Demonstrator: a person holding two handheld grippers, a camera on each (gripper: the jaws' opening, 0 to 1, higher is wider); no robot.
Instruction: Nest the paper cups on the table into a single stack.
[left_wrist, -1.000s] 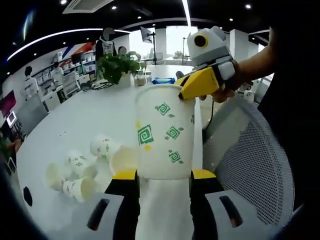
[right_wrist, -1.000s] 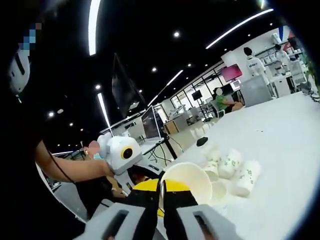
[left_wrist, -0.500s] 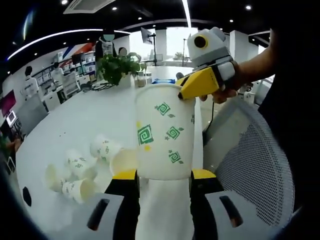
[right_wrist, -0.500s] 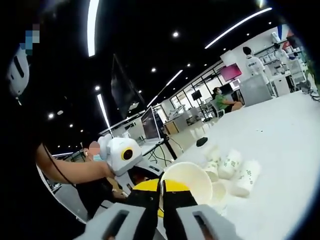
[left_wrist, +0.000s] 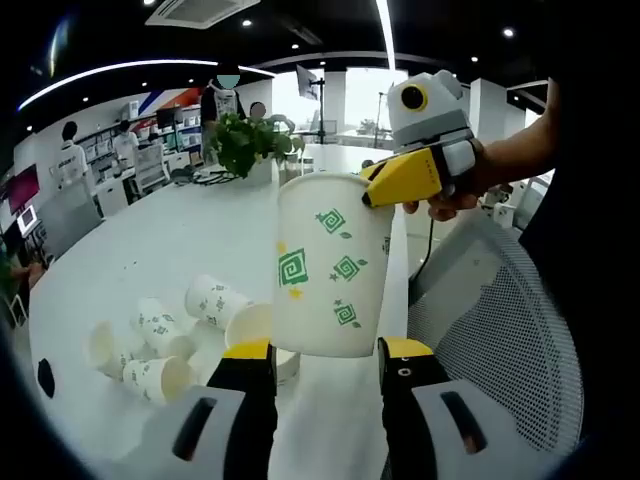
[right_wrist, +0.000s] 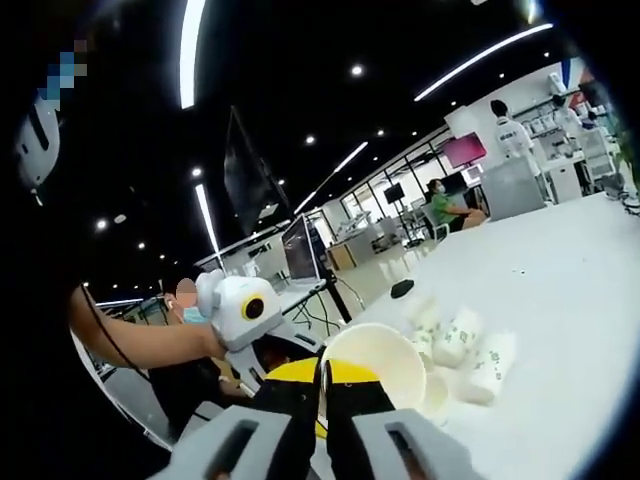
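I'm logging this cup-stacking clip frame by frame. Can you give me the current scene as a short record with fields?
held cup: upright paper cup, green square prints
right gripper: pinching the held cup's rim
left gripper: jaws apart, flanking the cup's base
loose cups: several lying on their sides on the white table
background: potted plant at the table's far end

No readable text; paper cup (left_wrist: 330, 265) bears green square-spiral motifs only, no lettering.

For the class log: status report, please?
Right gripper shut on held cup rim. Left gripper open below it. Loose cups unstacked on table.
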